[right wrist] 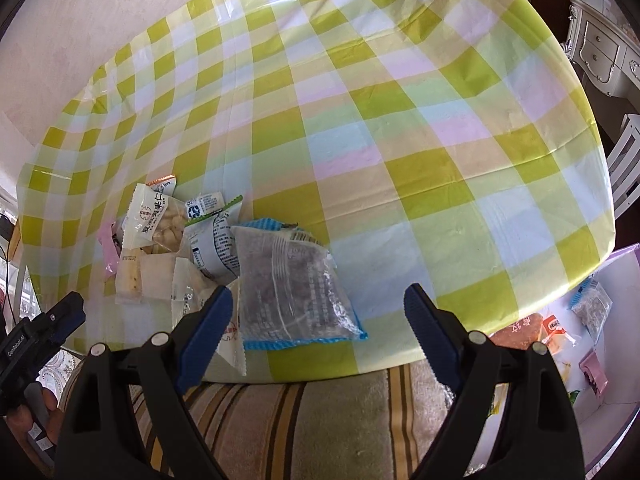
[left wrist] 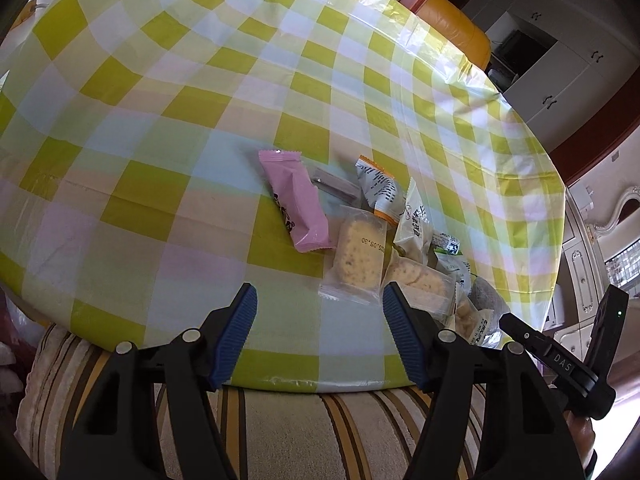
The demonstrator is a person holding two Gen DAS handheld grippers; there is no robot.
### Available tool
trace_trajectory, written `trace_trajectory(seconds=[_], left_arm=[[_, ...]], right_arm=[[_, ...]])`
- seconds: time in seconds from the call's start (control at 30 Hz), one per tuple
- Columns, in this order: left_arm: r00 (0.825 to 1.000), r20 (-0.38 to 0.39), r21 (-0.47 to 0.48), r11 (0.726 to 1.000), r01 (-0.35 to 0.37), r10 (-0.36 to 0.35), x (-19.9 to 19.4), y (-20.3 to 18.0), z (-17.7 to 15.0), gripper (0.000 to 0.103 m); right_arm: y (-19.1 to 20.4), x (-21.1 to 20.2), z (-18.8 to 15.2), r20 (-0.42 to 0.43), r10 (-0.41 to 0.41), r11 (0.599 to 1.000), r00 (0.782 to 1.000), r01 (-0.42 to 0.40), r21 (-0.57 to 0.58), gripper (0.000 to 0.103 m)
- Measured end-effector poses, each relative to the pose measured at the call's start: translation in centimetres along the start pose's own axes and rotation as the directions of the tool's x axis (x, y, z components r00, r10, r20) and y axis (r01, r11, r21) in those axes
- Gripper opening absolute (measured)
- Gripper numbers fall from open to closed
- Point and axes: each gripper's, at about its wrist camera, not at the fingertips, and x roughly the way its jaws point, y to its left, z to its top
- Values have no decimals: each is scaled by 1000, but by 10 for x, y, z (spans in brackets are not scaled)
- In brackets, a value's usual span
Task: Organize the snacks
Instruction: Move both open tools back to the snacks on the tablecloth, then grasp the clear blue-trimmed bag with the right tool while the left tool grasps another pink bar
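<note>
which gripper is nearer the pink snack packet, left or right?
Left. The left gripper hangs open just short of the pink snack packet, which lies ahead of its jaws. The right gripper sits over the far side of the snack pile, at the clear blue-edged packet.

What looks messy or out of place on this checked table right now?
The snack packets lie in a loose overlapping heap near the table's front edge. A pink packet sits askew beside it. The blue-edged clear bag lies tilted close to the edge. Nothing looks spilled or torn.
</note>
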Motion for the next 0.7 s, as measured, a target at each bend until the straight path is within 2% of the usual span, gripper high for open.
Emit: trace_trajectory(seconds=[0.43,0.7], left_arm=[[997,45,-26,998,-62,64,17,13,37,61],[993,7,-6,993,-117,117,49,8,55,55]], right_arm=[[19,28,17,-28,-51,998,998,50,-43,87],[23,41,17,-55,-79,995,995,76,-62,87]])
